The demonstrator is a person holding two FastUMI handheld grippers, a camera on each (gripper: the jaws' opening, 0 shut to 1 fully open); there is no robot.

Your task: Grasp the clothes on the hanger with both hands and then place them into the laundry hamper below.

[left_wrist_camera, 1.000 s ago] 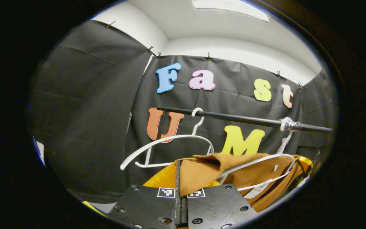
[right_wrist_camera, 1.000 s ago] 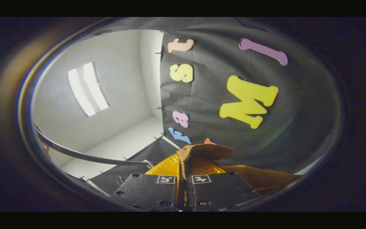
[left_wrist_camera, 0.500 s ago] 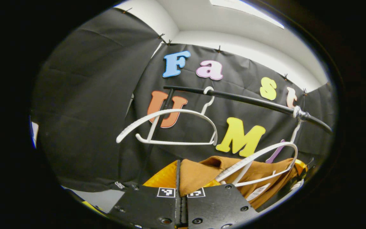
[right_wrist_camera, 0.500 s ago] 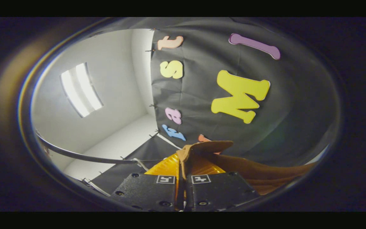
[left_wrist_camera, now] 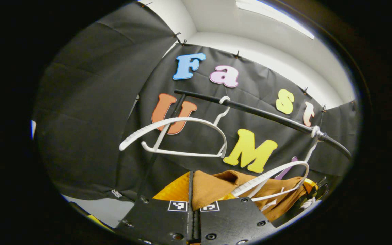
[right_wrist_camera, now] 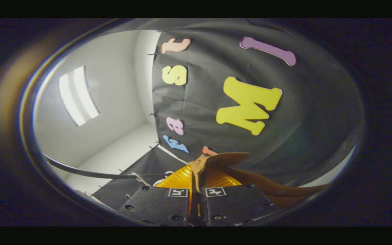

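A: What are the left gripper's (left_wrist_camera: 193, 190) fingers doing?
B: Clenching a fold of the brown garment (left_wrist_camera: 216, 185). The cloth is trailing off under a white hanger (left_wrist_camera: 277, 177) that is dangling from the rail (left_wrist_camera: 267, 117).
A: And the right gripper (right_wrist_camera: 196, 182)?
B: Its fingers are pinching another fold of the garment (right_wrist_camera: 216, 160).
A: Anything else on the rail?
B: A bare hanger (left_wrist_camera: 175, 136) is hanging from it, above the garment.
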